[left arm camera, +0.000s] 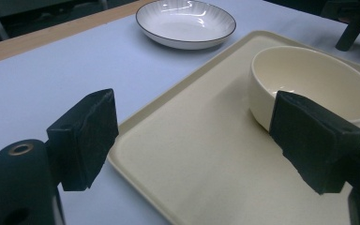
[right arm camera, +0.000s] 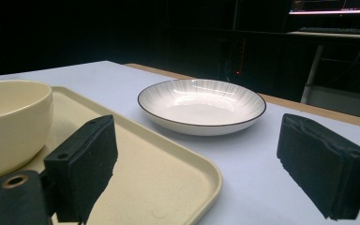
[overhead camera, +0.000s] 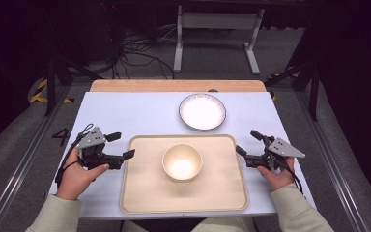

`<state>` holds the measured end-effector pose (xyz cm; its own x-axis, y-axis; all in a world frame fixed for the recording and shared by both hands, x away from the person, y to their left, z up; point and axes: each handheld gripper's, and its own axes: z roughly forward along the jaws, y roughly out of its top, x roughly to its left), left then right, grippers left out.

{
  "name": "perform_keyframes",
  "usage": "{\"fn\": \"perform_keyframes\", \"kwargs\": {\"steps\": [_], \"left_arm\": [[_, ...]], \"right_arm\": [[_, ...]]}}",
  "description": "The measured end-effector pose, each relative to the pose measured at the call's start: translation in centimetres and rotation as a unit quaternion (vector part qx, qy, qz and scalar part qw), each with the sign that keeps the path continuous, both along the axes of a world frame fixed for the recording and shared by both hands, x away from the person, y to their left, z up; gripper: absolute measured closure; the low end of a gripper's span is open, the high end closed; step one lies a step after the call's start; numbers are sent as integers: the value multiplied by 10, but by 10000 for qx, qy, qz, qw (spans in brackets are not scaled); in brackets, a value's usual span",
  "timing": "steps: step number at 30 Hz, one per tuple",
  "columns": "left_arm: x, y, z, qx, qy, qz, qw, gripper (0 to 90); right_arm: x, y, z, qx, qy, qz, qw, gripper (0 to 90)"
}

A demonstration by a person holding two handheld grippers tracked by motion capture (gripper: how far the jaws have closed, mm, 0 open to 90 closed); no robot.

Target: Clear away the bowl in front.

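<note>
The bowl (overhead camera: 182, 162) sits mid-tray (overhead camera: 140, 193), untouched. My left gripper (overhead camera: 123, 145) hangs open at the tray's left edge, my right gripper (overhead camera: 248, 142) open too (both empty). Risk I see: a jaw clipping the tray rim and sliding bowl toward plate (overhead camera: 202, 111).

We found the tray (overhead camera: 145, 193) lying on the table (overhead camera: 125, 111) at its near edge, roughly centred. The bowl (overhead camera: 182, 162) stood on the tray, upright, toward its far half. The plate (overhead camera: 202, 111) lay on the table behind the tray, just beyond its far rim and slightly right of the bowl, apart from both. The left gripper (overhead camera: 124, 145) sat just left of the tray, its near jaw tip over the tray's left rim. The right gripper (overhead camera: 249, 142) sat just right of the tray, beside its right rim.
</note>
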<state>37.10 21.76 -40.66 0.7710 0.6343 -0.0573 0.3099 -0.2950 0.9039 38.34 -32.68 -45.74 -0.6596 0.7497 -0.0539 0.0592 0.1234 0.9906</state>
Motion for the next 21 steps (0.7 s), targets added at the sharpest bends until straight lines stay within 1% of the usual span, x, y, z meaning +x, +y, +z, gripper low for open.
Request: {"fn": "perform_keyframes", "kwargs": {"steps": [4, 9, 12, 15, 16, 18, 19, 21], "left_arm": [[-2, 7, -7, -78, -124, 1, 9999, 166], [-4, 14, -17, -235, -178, 64, 9995, 163], [-4, 18, -23, -243, -159, 114, 9995, 157], [-4, 20, -30, -306, -104, 183, 9993, 151], [-3, 22, -31, -295, -122, 177, 9993, 146], [-4, 23, -35, -353, -91, 199, 9991, 145], [-3, 24, -36, -343, -107, 207, 9991, 145], [-3, 25, -39, -414, -81, 266, 9988, 144]], "right_arm": [[0, 0, 0, -23, -8, 13, 10000, 127], [0, 0, 0, -25, -9, 22, 10000, 127], [0, 0, 0, -33, -19, 22, 10000, 127], [0, 0, 0, -38, -27, 25, 10000, 128], [0, 0, 0, -39, -28, 29, 10000, 127], [0, 0, 0, -36, -37, 32, 10000, 126], [0, 0, 0, -36, -37, 31, 10000, 126], [-1, 0, 0, -34, -40, 31, 10000, 125]]}}
